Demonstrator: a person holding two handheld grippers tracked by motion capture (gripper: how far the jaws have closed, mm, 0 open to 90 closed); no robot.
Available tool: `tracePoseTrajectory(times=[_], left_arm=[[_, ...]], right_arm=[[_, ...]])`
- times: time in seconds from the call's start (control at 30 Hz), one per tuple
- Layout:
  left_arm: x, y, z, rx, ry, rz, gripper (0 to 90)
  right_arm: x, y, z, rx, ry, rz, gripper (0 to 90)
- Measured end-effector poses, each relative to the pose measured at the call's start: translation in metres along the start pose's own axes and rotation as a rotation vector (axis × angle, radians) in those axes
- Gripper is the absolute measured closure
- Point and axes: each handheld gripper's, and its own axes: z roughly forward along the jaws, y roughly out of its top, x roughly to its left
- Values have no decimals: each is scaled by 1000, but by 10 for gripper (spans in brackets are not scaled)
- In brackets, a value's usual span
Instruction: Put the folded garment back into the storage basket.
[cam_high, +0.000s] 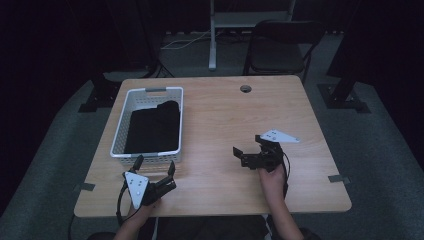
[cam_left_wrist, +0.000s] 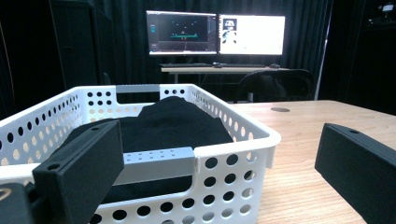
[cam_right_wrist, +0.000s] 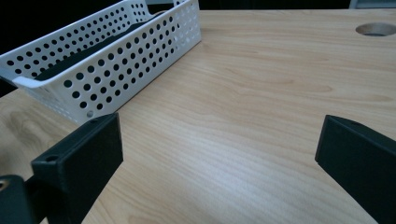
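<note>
black cloth (cam_high: 152, 129) (folded, humped) fills white perforated basket (cam_high: 121, 124).

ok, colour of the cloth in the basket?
Black cloth, in a white basket; clearest in the left gripper view.

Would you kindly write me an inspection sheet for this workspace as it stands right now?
Surface: wooden table, bare at the middle, with a round cable hole near the far edge.
Job's things: white perforated basket at the left, holding a dark folded cloth.
Clutter: nothing seen.
Grippers: left tongs open, just in front of the basket's near wall; right tongs open, over bare wood, apart from the basket.
Cables: a black cable loops from the left tongs; floor cables behind the table.
Surroundings: dark room, black chair beyond the table, two lit monitors on a far desk.
</note>
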Motion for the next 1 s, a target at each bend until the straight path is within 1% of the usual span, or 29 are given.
tracePoseTrajectory(times=[0.13,0.2,0.37,0.47,0.63,0.73,0.83,0.9,1.0], left_arm=[[0,0,0,-2,3,1,24],[0,0,0,-1,3,0,24],[0,0,0,-1,3,0,24],[0,0,0,0,3,0,24],[0,0,0,-1,3,0,24],[0,0,0,-1,3,0,24],[0,0,0,-1,3,0,24],[0,0,0,-1,3,1,24],[0,0,0,-2,3,1,24]], right_arm=[[0,-8,-5,10,-2,5,9],[0,-11,-8,18,-3,0,9],[-3,-19,-13,20,-9,14,9],[-6,-26,-15,28,-11,35,9],[-8,-32,-20,38,-18,46,9],[-9,-34,-23,40,-24,51,9],[-11,-38,-24,53,-32,53,9],[-11,-40,-26,61,-48,48,9],[-11,-43,-29,68,-61,48,9]])
